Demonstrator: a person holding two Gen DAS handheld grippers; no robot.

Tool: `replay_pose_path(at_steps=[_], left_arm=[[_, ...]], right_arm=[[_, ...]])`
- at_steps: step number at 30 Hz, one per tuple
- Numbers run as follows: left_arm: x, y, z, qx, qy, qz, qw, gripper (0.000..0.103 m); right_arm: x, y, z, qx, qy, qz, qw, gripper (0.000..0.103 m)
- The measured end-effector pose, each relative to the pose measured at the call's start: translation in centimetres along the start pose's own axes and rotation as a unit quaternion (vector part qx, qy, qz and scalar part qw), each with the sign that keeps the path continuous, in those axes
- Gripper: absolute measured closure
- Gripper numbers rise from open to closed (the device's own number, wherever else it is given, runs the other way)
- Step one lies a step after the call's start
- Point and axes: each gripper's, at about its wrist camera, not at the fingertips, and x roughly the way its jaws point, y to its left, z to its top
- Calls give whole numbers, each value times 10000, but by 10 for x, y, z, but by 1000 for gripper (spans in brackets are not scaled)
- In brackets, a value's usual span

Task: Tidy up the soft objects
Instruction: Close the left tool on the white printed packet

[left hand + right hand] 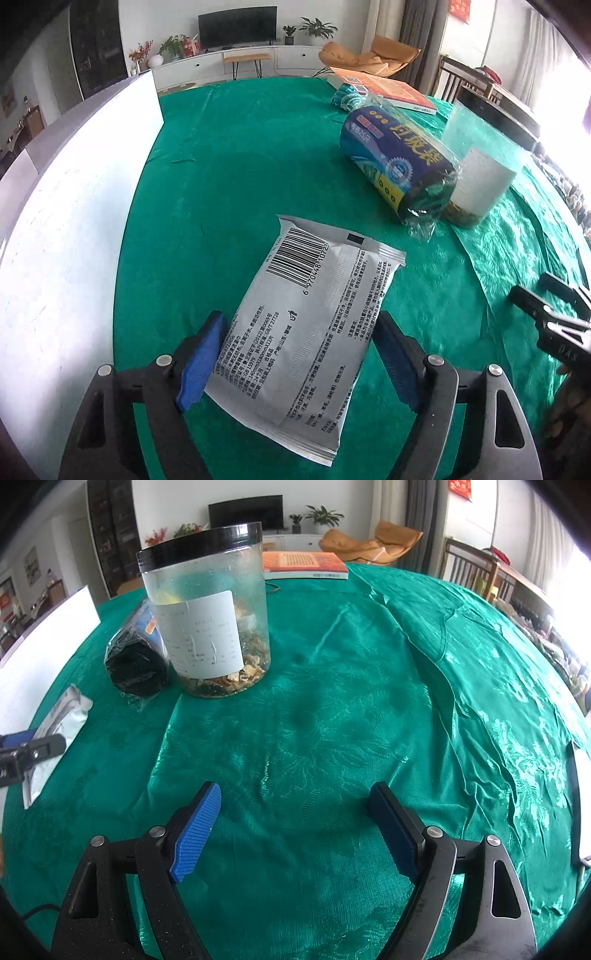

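- Left gripper [295, 354] nearest the lens: two blue-padded fingers [201, 360] flank one silver wipes pack [314, 325], barcode side up, flat on the green table [221, 184].
- Left pad looks to touch the pack's left edge; the right pad sits just beside the right edge. Cannot tell if they press. Pack not visibly squeezed or lifted, so I read it as spread, not pinching.
- Pack lies tilted, near end between the fingers, far end pointing toward the table's middle.
- Right gripper [295, 830]: fingers spread wide, only green cloth between them.
- Count: 1 wipes pack, 1 blue roll of bags [399, 162] in clear wrap, 1 clear jar [207, 609] with black lid, 1 orange book [304, 565], 1 white board [74, 221] along the left edge.
- Left wrist view only: pack's printed back and barcode, plus the roll's blue label. Jar there is a pale blur behind the roll.
- Right wrist view only: jar sharp, with white label and dried bits at the bottom, roll lying just left of it. Pack shows edge-on at far left with the left gripper's tip on it.
- Right gripper's tips show at the left view's right edge, well apart from the pack.
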Motion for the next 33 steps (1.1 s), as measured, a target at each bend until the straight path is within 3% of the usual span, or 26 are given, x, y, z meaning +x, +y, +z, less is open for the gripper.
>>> replay_pose_path(at_steps=[3, 8, 21, 25, 30, 33], left_arm=[[8, -5, -1, 311, 39, 131, 9994, 18], [18, 1, 1, 168, -120, 98, 9997, 0], [18, 1, -2, 105, -280, 134, 9995, 0], [18, 1, -2, 105, -279, 133, 9995, 0], [18, 1, -2, 103, -281, 134, 9995, 0], [18, 1, -2, 102, -281, 135, 9995, 0]], right_arm=[[0, 0, 0, -1, 1, -2, 10000, 18], [1, 2, -1, -16, 8, -2, 10000, 17], [0, 2, -1, -31, 6, 6, 10000, 17], [-3, 7, -2, -103, -63, 235, 9997, 17], [-36, 24, 8, -436, -494, 601, 9960, 17], [-70, 41, 32, -868, -878, 769, 9894, 17]])
